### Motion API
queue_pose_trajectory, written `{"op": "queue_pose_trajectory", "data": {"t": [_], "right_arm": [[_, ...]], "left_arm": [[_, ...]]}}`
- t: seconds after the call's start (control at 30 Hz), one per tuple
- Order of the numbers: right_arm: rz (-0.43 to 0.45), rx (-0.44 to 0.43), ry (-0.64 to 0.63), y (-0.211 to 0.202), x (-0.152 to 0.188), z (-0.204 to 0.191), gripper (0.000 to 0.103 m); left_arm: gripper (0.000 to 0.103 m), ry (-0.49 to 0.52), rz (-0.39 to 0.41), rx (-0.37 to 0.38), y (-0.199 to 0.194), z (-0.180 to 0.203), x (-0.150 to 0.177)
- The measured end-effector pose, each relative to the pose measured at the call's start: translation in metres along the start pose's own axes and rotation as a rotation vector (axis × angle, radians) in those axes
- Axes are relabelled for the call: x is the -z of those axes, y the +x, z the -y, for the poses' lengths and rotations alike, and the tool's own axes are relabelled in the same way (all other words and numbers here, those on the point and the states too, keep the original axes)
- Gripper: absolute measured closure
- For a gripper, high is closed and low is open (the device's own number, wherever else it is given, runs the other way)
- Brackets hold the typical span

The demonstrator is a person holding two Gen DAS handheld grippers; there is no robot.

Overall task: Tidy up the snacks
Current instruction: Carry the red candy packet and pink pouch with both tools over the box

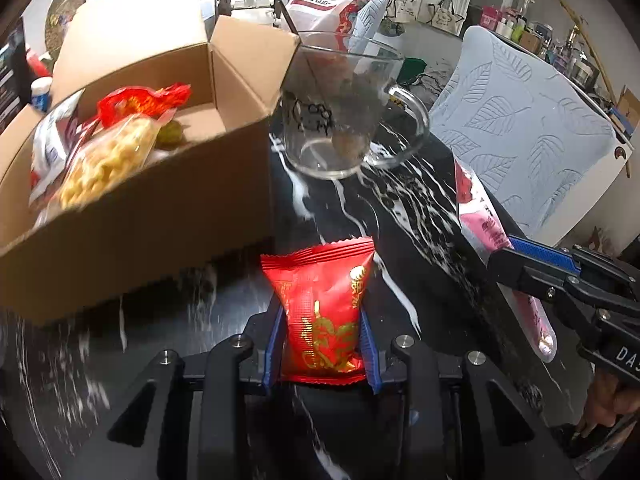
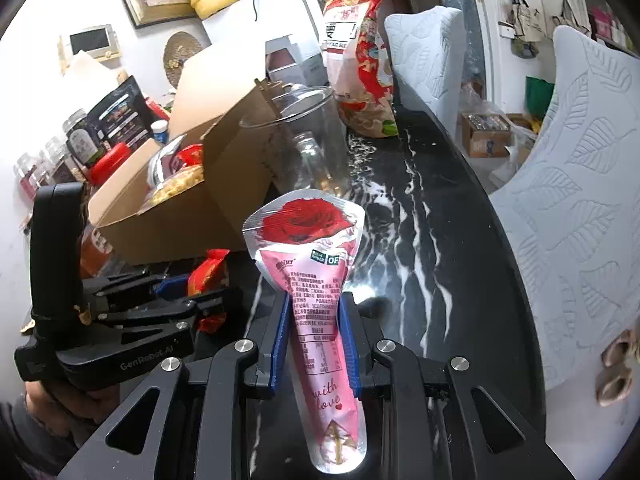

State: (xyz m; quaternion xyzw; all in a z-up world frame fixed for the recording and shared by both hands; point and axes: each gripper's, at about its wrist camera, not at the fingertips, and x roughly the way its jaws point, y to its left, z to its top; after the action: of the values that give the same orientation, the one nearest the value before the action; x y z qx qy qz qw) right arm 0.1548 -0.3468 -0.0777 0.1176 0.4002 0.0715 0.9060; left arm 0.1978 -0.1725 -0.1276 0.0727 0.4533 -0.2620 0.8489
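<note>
My left gripper (image 1: 323, 344) is shut on a small red snack packet (image 1: 322, 300), held above the black marble table just right of an open cardboard box (image 1: 152, 216). The box holds several snacks, among them a clear bag of yellow puffs (image 1: 108, 160). My right gripper (image 2: 316, 340) is shut on a pink rose-printed cone packet (image 2: 316, 280); it also shows in the left wrist view (image 1: 480, 224) at the right. The box (image 2: 224, 184) lies left of and beyond the right gripper.
A clear glass mug (image 1: 340, 112) stands right of the box. A large red-and-white cashew bag (image 2: 360, 60) stands behind it. Pale blue leaf-pattern chairs (image 1: 528, 128) line the table's right edge. Jars and packets (image 2: 80, 140) crowd the far left.
</note>
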Motion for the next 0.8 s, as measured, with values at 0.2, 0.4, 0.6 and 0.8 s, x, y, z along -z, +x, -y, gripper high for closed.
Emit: {"op": "queue_pose_trajectory", "data": {"t": [0.2,0.4,0.6,0.8], "right_arm": [[-0.009,-0.009,0.007,-0.011,0.016,-0.013,0.079],[-0.025,-0.030,-0.002,-0.018,0.030,-0.029,0.079],[-0.031,-0.065,-0.028,-0.022,0.041,-0.050,0.079],[-0.043,-0.090,-0.052,-0.021,0.048,-0.072,0.079]], "left_arm": [[0.070,-0.013,-0.004,0.015,-0.019,-0.002,0.024],[0.070,-0.048,0.014,0.019,-0.040,-0.011,0.042],[0.070,-0.101,0.066,-0.025,-0.075,-0.029,0.064],[0.070,-0.139,0.100,-0.028,-0.098,-0.043,0.077]]}}
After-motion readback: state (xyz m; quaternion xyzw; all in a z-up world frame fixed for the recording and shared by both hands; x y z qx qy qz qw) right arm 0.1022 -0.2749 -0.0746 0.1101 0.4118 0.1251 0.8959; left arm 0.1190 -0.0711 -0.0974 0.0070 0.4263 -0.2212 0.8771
